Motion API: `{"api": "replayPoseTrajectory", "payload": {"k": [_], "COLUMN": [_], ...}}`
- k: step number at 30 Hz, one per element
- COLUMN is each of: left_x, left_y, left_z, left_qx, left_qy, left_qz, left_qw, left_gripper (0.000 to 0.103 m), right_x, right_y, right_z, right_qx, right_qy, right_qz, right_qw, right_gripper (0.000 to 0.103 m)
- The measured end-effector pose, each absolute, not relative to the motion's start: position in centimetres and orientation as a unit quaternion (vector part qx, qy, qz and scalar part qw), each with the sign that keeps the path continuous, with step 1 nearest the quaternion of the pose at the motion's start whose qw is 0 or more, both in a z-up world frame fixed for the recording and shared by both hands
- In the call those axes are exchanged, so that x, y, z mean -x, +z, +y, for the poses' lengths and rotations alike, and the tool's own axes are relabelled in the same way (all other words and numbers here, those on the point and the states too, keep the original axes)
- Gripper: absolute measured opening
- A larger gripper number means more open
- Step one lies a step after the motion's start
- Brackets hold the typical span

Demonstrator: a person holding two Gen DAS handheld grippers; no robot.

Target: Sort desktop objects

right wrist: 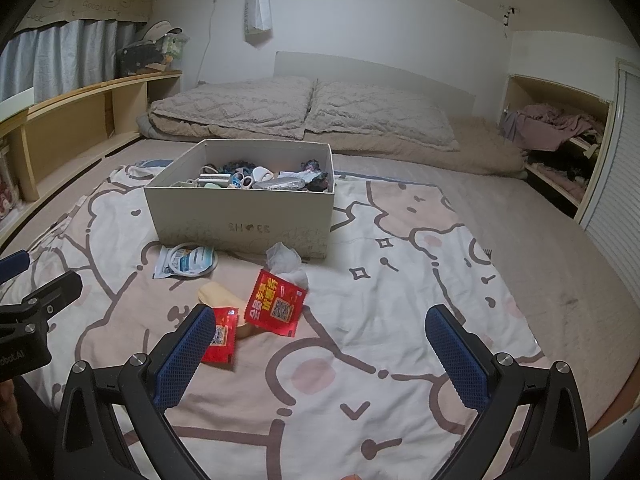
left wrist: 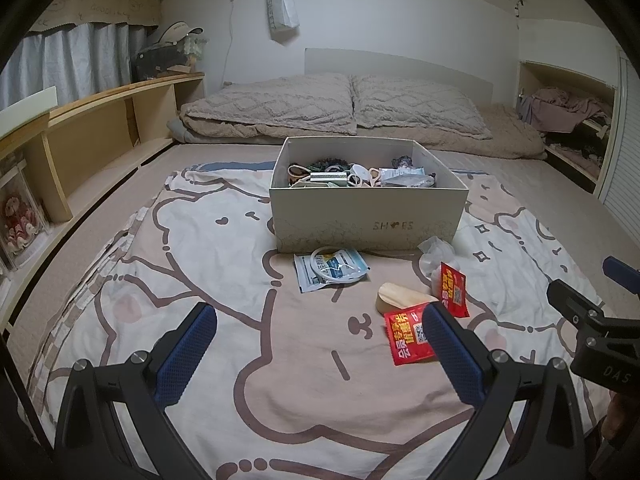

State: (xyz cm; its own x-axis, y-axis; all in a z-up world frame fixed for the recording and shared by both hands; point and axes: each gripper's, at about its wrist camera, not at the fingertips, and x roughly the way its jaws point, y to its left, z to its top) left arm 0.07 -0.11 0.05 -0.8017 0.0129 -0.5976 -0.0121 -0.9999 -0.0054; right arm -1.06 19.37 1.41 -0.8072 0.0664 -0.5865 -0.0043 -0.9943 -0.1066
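Both tools are held wide open and empty above the cartoon-bear-printed bed sheet (left wrist: 224, 264): the left tool (left wrist: 320, 356) at the bottom of its frame, the right tool (right wrist: 320, 356) likewise. An open grey cardboard shoebox (left wrist: 368, 220), filled with small items, is seen at frame centre. Below it lie a blue-white sachet (left wrist: 330, 270), crumpled clear plastic (left wrist: 434, 254), a beige wooden piece (left wrist: 400, 300) and two red printed packets (left wrist: 410, 336) (left wrist: 454, 290).

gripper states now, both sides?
Left gripper: open, fingers wide apart, holding nothing.
Right gripper: open, fingers wide apart, holding nothing.
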Motion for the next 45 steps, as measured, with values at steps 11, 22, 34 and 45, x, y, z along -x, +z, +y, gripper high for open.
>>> {"api": "replayPoseTrajectory", "payload": {"k": [11,22,34,45], "left_x": [0.9,1.5,2.2,2.4], "left_y": [-1.6,-3.2,-4.1,-4.9], "left_z": [0.4,1.1,0.8,1.2], "left_qx": [0.345,0.374,0.389,0.396], "left_qy": [0.939,0.926,0.919,0.916], "left_qz": [-0.004,-0.020,-0.033,-0.031], "left_qw": [0.016,0.038,0.048,0.060], "left_gripper": [0.103,0.103,0.103,0.103], "right_x": [2.0,3.9,9.3,14.8], "right_y": [-0.3,-2.3,-5.0,-8.0], "right_z": [20.2,21.4,20.4,19.0], "right_qx": [0.331,0.362,0.403,0.449], "right_qy": [0.943,0.932,0.915,0.893], "right_qz": [-0.039,-0.019,0.004,0.004], "right_qw": [0.012,0.007,-0.020,-0.002], "right_gripper": [0.103,0.103,0.103,0.103]}}
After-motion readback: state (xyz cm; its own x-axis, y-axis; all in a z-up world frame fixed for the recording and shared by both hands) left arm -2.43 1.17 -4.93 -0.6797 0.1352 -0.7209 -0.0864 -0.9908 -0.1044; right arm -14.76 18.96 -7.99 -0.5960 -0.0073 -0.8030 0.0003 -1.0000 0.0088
